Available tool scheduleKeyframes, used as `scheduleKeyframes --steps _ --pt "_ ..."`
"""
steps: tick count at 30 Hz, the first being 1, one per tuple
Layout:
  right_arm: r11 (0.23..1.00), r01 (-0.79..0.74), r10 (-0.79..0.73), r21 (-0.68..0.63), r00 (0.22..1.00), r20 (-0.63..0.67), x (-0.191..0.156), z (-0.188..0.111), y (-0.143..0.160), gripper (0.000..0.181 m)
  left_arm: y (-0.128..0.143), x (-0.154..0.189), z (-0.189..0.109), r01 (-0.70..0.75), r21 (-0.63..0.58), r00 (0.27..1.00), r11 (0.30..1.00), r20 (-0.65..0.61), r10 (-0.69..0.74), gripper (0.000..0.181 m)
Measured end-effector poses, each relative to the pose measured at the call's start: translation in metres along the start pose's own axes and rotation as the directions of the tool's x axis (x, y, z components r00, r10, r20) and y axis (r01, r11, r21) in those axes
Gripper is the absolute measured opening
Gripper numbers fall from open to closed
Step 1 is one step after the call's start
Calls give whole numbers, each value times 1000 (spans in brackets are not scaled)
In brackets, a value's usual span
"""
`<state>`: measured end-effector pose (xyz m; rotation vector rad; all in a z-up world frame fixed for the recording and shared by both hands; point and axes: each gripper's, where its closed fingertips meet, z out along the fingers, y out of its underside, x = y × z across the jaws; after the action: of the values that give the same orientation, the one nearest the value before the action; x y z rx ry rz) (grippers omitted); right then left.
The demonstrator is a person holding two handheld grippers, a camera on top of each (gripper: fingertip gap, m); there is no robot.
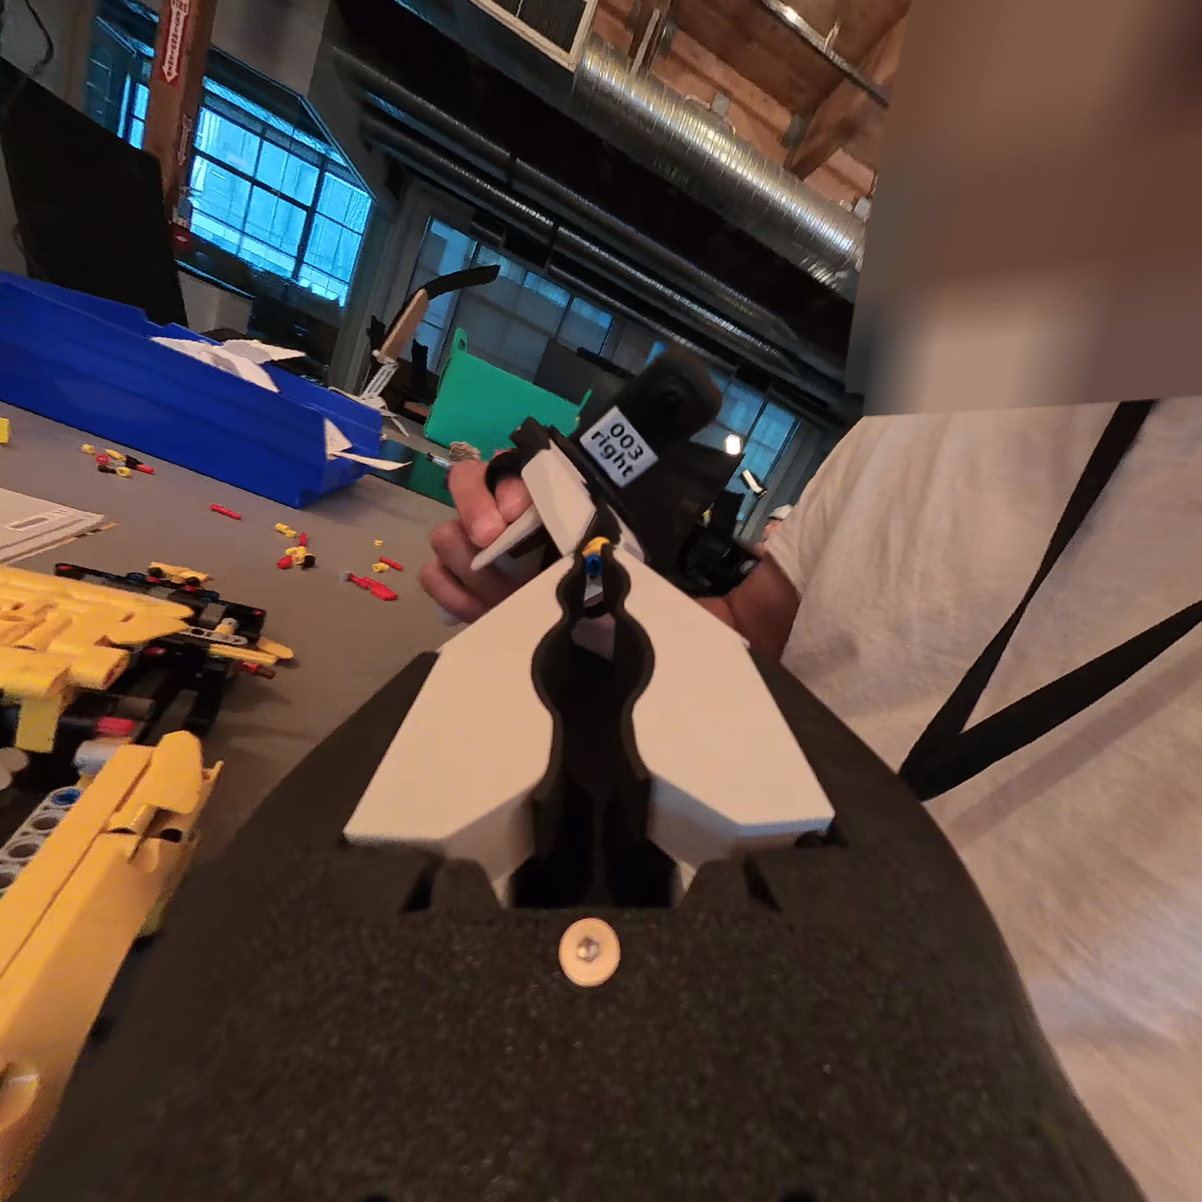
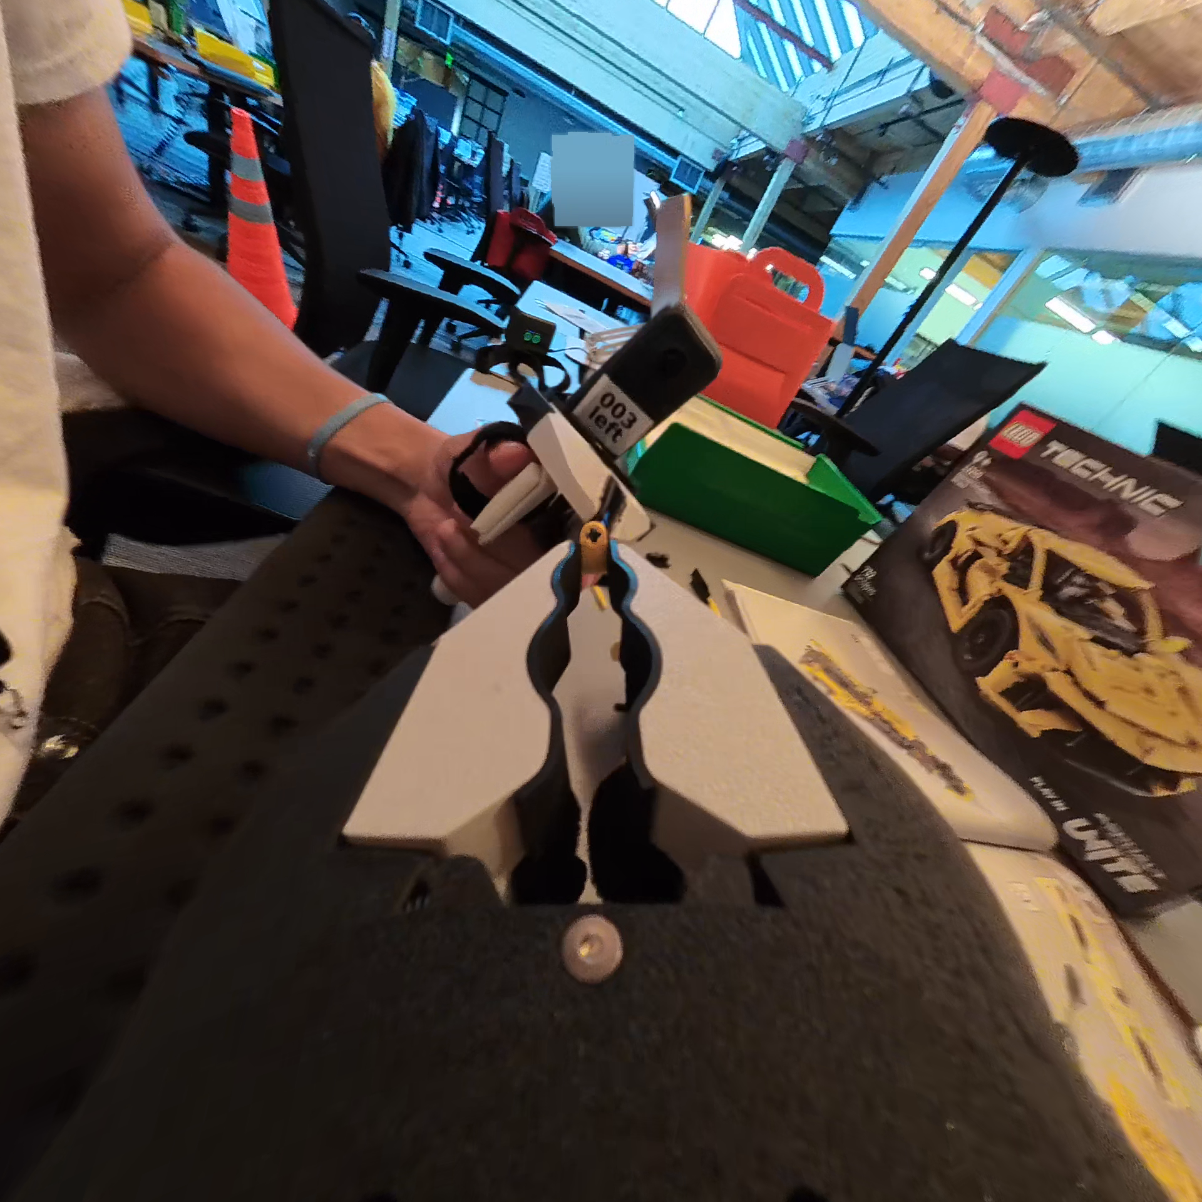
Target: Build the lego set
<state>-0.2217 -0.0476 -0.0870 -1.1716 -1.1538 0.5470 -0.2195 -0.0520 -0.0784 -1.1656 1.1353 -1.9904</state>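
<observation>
Yellow connector (image 2: 593,541) pinched at right gripper (image 2: 590,553) tips, meeting left gripper (image 1: 593,564)

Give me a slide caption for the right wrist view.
Right gripper pinching a yellow connector, meeting the left gripper above the table.

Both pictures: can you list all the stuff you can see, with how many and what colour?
yellow connector piece: one, yellow, pinched at the right tool's tips
blue pin: one, blue, at the left tool's tips, touching the yellow piece
car model: one, yellow and black, partly built, on the table
loose pieces: many, red, yellow and black, scattered on the grey table
blue bin: one, at the table's far edge
green bin: one, behind the tools
set box: one, dark with a yellow car picture
booklets: at least two, white, beside the box
traffic cone: one, orange, background
left tool: one, white fingers
right tool: one, white fingers
</observation>
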Motion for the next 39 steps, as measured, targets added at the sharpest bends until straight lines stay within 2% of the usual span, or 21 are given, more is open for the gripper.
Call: scheduleKeyframes --steps 3,7,13,15,20,32,39 --pt "995 95 -94 13 993 -64 3 3 -6 7 -6 3 -2 87 48 995 995 -60 -84 4" --pt "989 147 -145 9 983 -109 6 5 -10 6 -11 5 -3 182 77 977 980 -130 -171 4" --pt "972 232 -235 -38 957 -171 6 9 -9 7 -12 7 -3 229 93 961 969 -178 -210 4" --pt "965 249 -259 -77 947 -190 8 8 -6 6 -11 2 -2 224 87 966 971 -154 -209 4" --pt "915 227 -309 -335 926 -217 18 4 22 7 1 -23 0 44 12 994 999 95 -45 4" --pt "926 150 -239 -347 943 -232 23 2 37 6 6 -37 0 59 -27 984 998 171 -53 5" --pt "936 126 -212 -327 947 -241 25 -1 37 6 -2 -36 -8 42 15 982 999 185 -44 11"
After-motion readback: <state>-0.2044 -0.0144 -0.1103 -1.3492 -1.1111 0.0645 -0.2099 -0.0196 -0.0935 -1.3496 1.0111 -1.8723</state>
